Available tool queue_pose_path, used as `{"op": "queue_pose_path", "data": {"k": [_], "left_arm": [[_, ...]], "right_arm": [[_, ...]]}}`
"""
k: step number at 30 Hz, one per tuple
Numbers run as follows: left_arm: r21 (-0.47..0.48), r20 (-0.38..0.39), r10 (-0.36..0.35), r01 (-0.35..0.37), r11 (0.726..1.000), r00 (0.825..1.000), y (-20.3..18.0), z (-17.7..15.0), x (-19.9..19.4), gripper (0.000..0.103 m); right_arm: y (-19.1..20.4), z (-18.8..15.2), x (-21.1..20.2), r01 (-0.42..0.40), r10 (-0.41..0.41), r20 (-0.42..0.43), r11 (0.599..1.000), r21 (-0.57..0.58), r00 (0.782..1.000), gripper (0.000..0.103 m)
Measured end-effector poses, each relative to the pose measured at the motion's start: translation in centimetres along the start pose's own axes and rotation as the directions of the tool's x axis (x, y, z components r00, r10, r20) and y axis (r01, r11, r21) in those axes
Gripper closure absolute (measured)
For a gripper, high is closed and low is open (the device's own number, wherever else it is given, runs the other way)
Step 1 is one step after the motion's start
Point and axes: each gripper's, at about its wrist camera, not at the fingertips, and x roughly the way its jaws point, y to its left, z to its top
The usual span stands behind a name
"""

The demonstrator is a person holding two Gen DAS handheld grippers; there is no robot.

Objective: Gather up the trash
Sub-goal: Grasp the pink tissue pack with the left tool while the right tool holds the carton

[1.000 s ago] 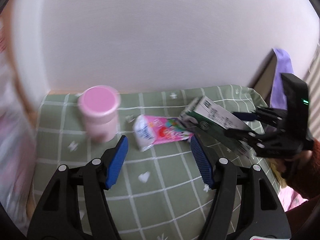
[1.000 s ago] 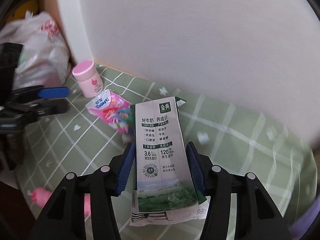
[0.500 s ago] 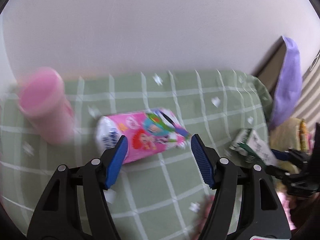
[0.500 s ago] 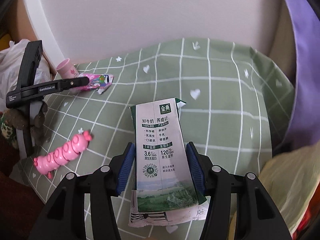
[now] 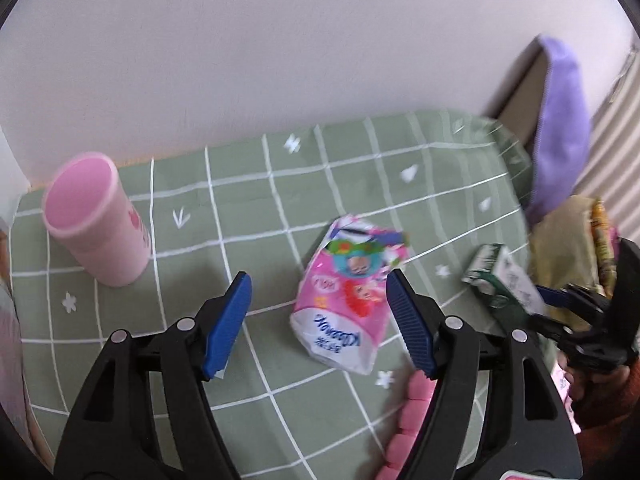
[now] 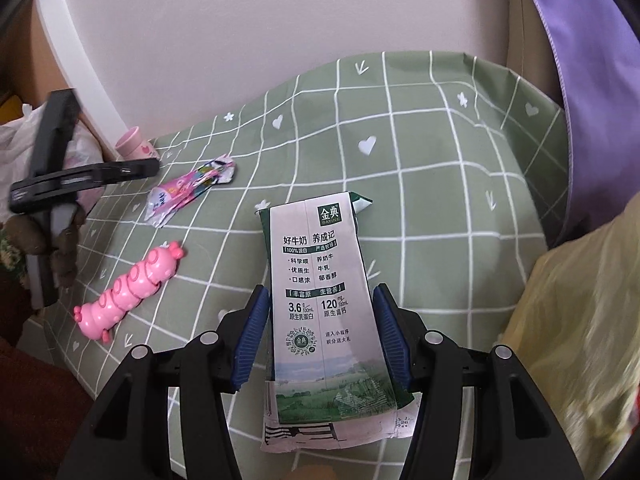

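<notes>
milk carton (image 6: 320, 292) is clamped between the blue pads of the right hand-held gripper (image 6: 320, 332), lifted above the green checked cloth (image 6: 440, 184) on the bench. left hand-held gripper (image 5: 318, 320) is hung over a crumpled pink snack wrapper (image 5: 346, 300) lying flat on the cloth; its jaws are opening, wrapper between them but not pinched, right pad just beside its edge. pink cup (image 5: 94, 220) is stood upright near the wall, and a pink caterpillar toy (image 6: 128, 292) is laid near the bench edge.
</notes>
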Motion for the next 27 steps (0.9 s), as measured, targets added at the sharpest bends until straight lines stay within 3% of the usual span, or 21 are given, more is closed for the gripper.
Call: {"op": "queue_pose_path", "data": {"k": [5, 8, 11, 13, 20, 22, 27], "left_arm": [[0.025, -0.06, 0.091, -0.09, 0.996, 0.994, -1.4, -0.2, 2.0, 0.042], [0.0, -0.077, 0.043, -0.044, 0.999, 0.996, -1.9, -0.5, 2.3, 0.047], [0.019, -0.082, 0.042, -0.041, 0.999, 0.996, -2.8, -1.0, 2.2, 0.068], [0.024, -0.09, 0.038, -0.036, 0.999, 0.995, -3.1, -1.3, 2.3, 0.087], [0.042, -0.024, 0.044, -0.043, 0.998, 0.999, -4.1, -1.8, 0.1, 0.096], [0.056, 0.004, 0.052, -0.052, 0.997, 0.999, -4.4, -1.9, -0.9, 0.096], [0.08, 0.061, 0.044, -0.049, 0.996, 0.997, -5.6, -2.0, -2.8, 0.097]], "right_arm": [[0.7, -0.2, -0.6, -0.022, 0.022, 0.003, 0.999, -0.027, 1.0, 0.05], [1.1, 0.0, -0.6, -0.047, 0.047, 0.002, 0.998, -0.052, 0.999, 0.043], [1.9, 0.4, 0.4, -0.023, 0.02, -0.026, 0.994, -0.104, 0.999, 0.043], [2.4, 1.1, 1.0, -0.015, 0.01, -0.038, 0.992, -0.122, 0.999, 0.043], [1.3, 4.1, 4.0, -0.031, 0.02, -0.125, 0.995, -0.092, 0.992, 0.043], [1.5, 4.6, 4.6, -0.036, 0.022, -0.145, 0.995, -0.096, 0.989, 0.051], [2.6, 5.3, 2.3, -0.009, -0.002, -0.078, 0.989, -0.147, 0.997, 0.052]]}}
